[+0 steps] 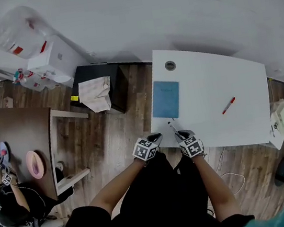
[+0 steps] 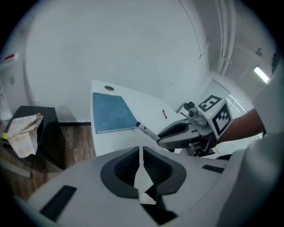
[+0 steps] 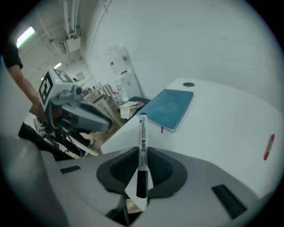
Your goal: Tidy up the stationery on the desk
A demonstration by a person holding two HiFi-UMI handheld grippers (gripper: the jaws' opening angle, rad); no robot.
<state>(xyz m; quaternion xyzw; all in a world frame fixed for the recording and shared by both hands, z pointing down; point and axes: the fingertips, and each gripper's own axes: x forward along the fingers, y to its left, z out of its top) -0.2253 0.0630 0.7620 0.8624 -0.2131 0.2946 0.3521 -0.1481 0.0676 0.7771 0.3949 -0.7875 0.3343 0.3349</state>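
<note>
The right gripper (image 3: 142, 165) is clamped on a marker pen (image 3: 142, 146). Its 2 jaws press the lower barrel, and the pen juts forward out of them. The barrel is white with a dark cap at each end. A line of black printed characters runs along it, too small to read for certain. In the head view the pen hangs over the near edge of the white desk (image 1: 211, 81), its far end pointing at the near edge of the blue notebook (image 1: 165, 99).

The left gripper (image 2: 141, 154) is closed with nothing in it, its 2 pads meeting in a thin seam. It hangs just off the desk's near left corner, close beside the right gripper. Each gripper carries a cube of black-and-white square markers.

The notebook lies flat on the left part of the desk, its cover plain. A round cable grommet (image 1: 170, 66) sits beyond it near the far edge. 1 red pen (image 1: 228, 105) lies alone on the right half, well apart from the notebook.

Left of the desk stands a black cabinet (image 1: 119, 82) with crumpled paper (image 1: 96, 94) on top and a small yellow tag on its edge, unreadable.
</note>
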